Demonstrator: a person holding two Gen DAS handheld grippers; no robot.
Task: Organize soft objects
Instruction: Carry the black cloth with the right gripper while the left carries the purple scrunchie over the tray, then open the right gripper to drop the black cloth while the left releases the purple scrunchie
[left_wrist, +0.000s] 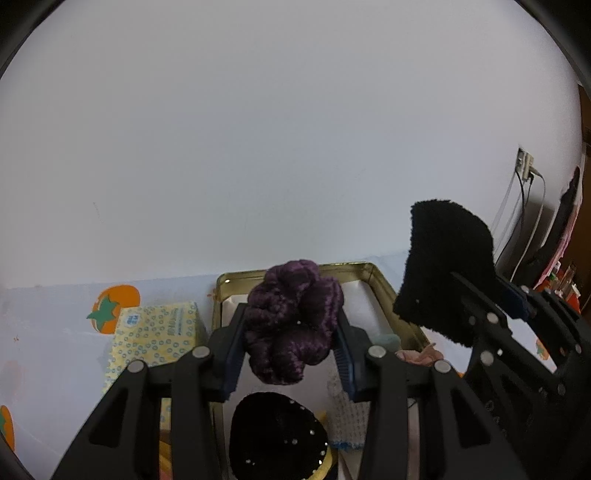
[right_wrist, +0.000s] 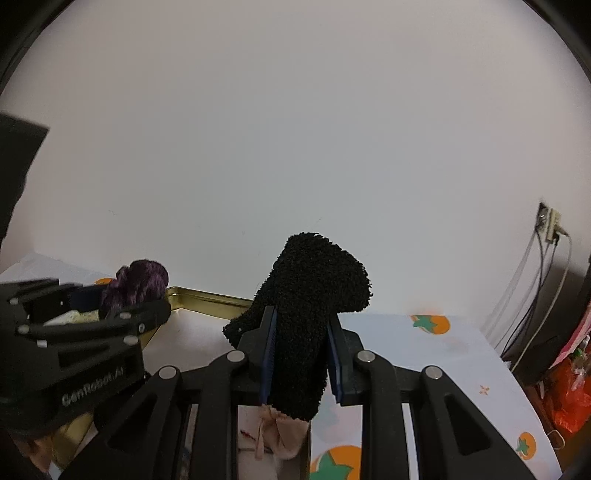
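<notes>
My left gripper (left_wrist: 291, 328) is shut on a purple velvet scrunchie (left_wrist: 293, 317), held in the air above a gold tin tray (left_wrist: 384, 284). In the right wrist view that same scrunchie (right_wrist: 136, 284) and the left gripper (right_wrist: 107, 306) show at the left. My right gripper (right_wrist: 301, 347) is shut on a fluffy black cloth piece (right_wrist: 306, 317) that sticks up past the pads. The black cloth (left_wrist: 443, 273) and right gripper (left_wrist: 476, 299) appear at the right in the left wrist view. A black sequinned pad (left_wrist: 277, 435) lies below the left gripper.
A yellow patterned tissue pack (left_wrist: 155, 332) lies left of the tray. A pink fabric piece (right_wrist: 277, 432) sits under the right gripper. The tablecloth (right_wrist: 443, 362) has orange fruit prints. A wall socket with cables (right_wrist: 550, 225) and a red bag (right_wrist: 569, 398) are at the right.
</notes>
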